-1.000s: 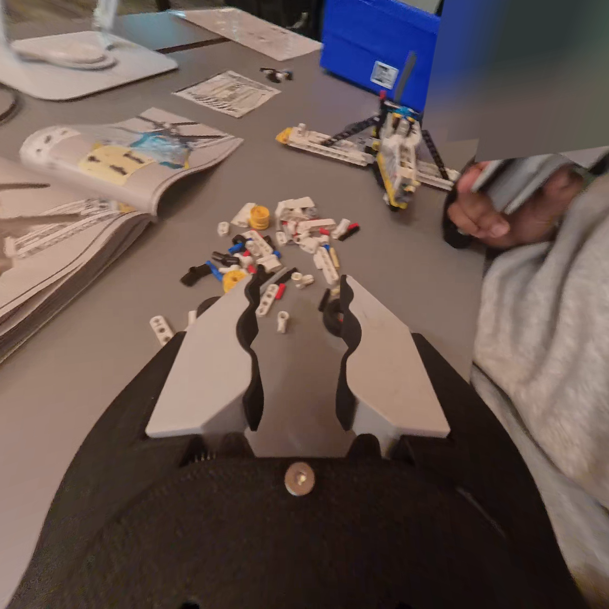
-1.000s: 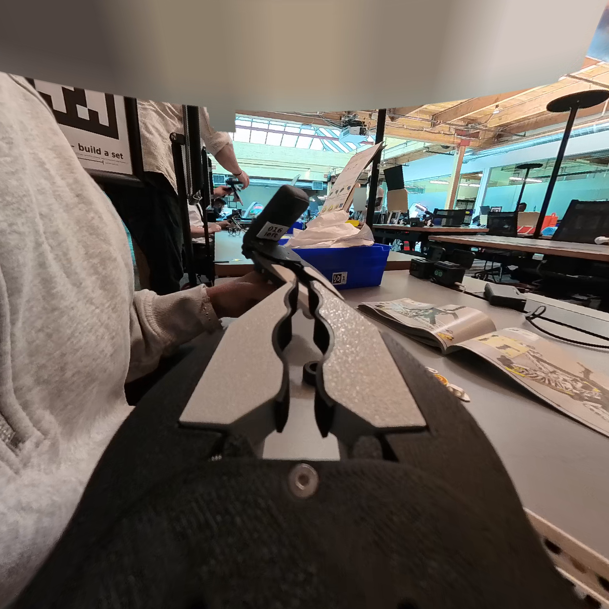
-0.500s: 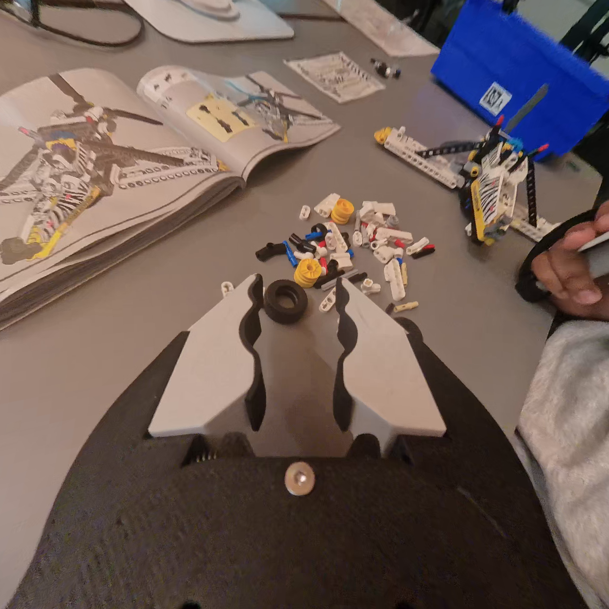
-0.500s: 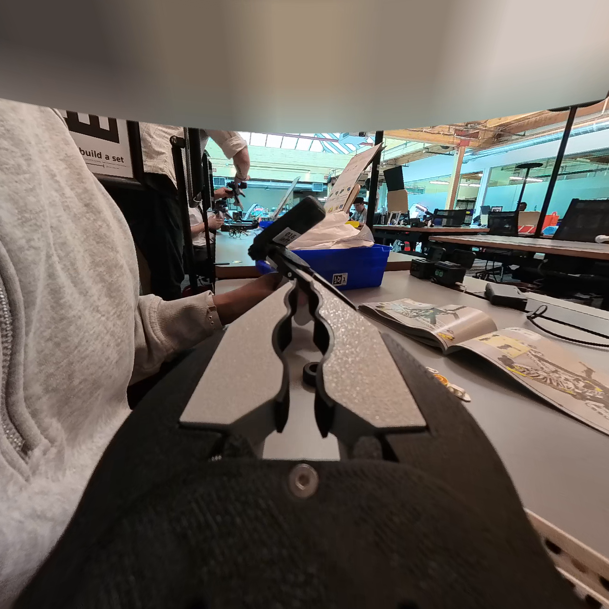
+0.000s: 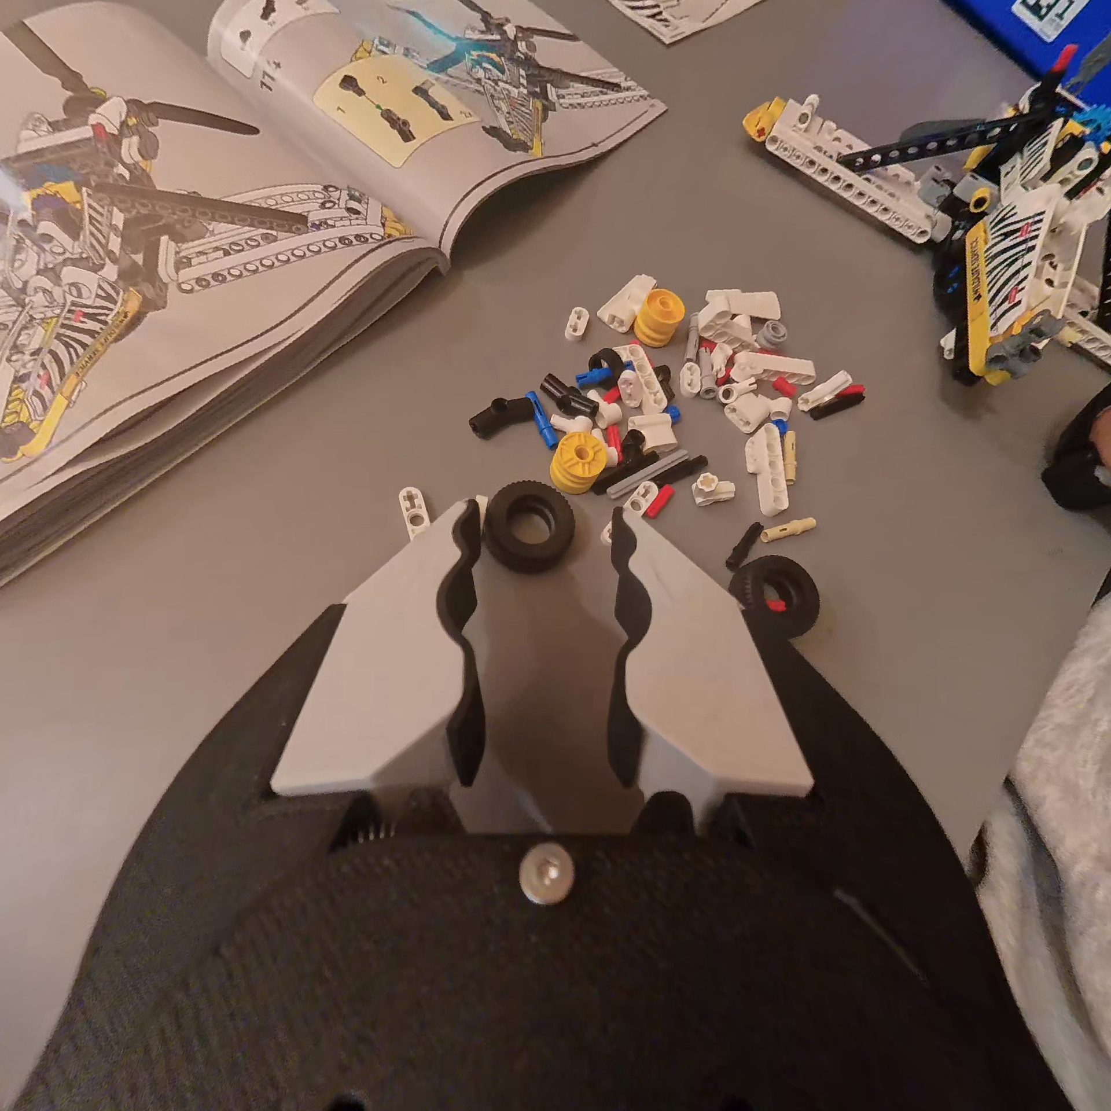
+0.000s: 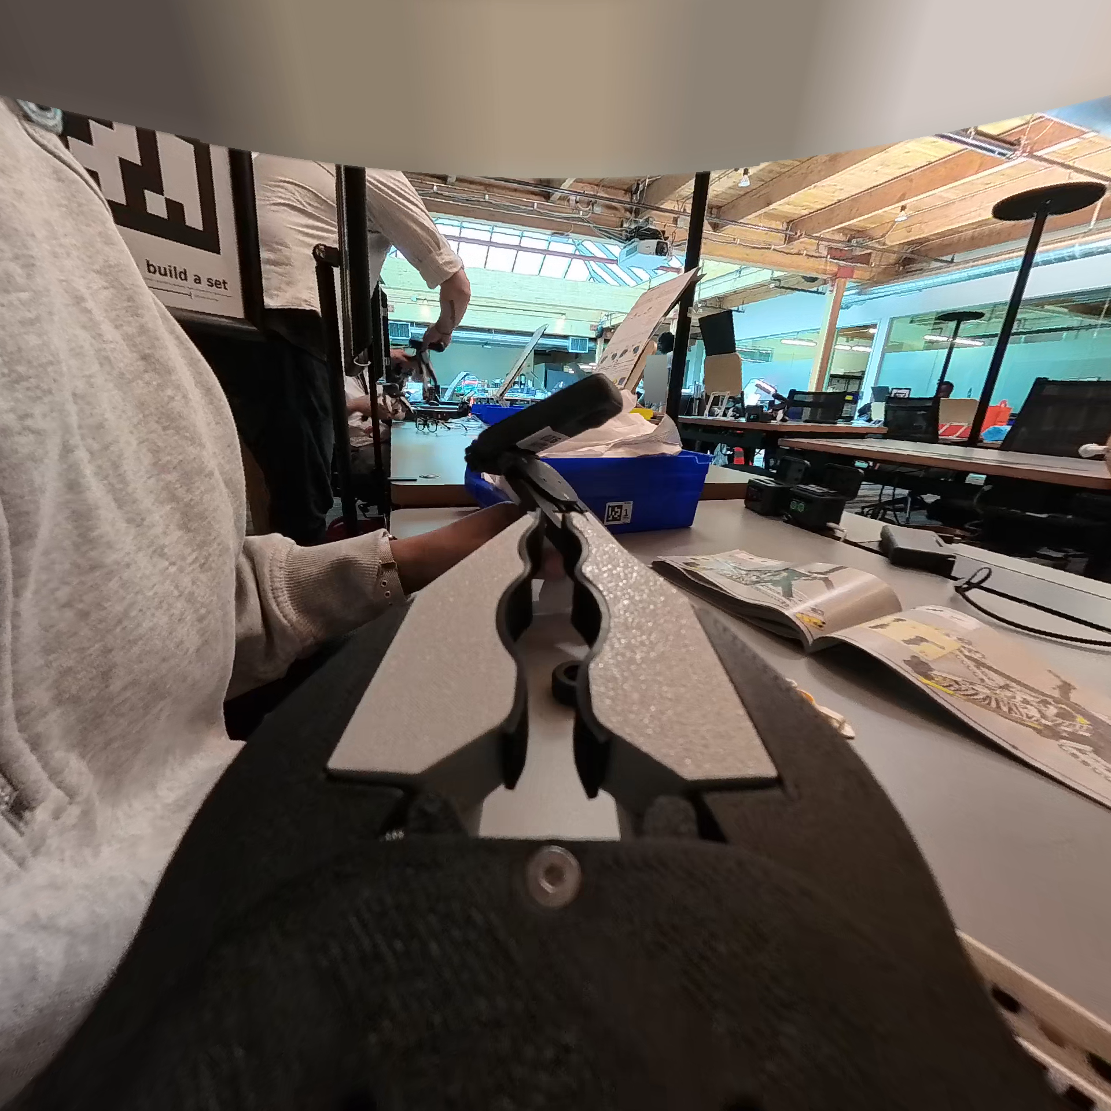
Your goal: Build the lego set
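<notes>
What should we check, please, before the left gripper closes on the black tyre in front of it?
1. Left gripper open: ok.
2. Black tyre between the fingertips: ok, though nearer the left one.
3. Tyre clear of the yellow wheel hub: ok, narrowly.
4. Small white connector by the right fingertip may get pinched: not ok.
5. Right gripper empty: ok, nearly shut on nothing.
6. Second tyre out of the way: ok.
</notes>
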{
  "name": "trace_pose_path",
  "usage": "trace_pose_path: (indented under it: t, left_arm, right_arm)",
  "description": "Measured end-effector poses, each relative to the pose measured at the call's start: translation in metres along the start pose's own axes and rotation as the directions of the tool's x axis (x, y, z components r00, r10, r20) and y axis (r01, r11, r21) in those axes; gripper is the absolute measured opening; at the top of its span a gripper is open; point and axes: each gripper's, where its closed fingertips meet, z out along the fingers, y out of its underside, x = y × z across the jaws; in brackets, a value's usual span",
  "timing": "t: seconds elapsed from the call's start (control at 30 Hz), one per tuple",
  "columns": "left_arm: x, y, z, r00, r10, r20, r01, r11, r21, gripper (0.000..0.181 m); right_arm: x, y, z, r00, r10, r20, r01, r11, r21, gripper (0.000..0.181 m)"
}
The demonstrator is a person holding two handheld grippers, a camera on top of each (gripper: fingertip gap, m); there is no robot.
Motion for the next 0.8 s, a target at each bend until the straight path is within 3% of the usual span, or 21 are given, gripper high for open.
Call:
trace_pose_path:
  t: [0.8]
  left_arm:
    - [-0.0016, 0.0015, 0.0011, 1.000, -0.021, -0.003, 0.021, 1.000, -0.014, 0.028]
  right_arm:
    - [0.0024, 0.0002, -0.0007, 1.000, 0.015, 0.003, -0.015, 1.000, 0.007, 0.003]
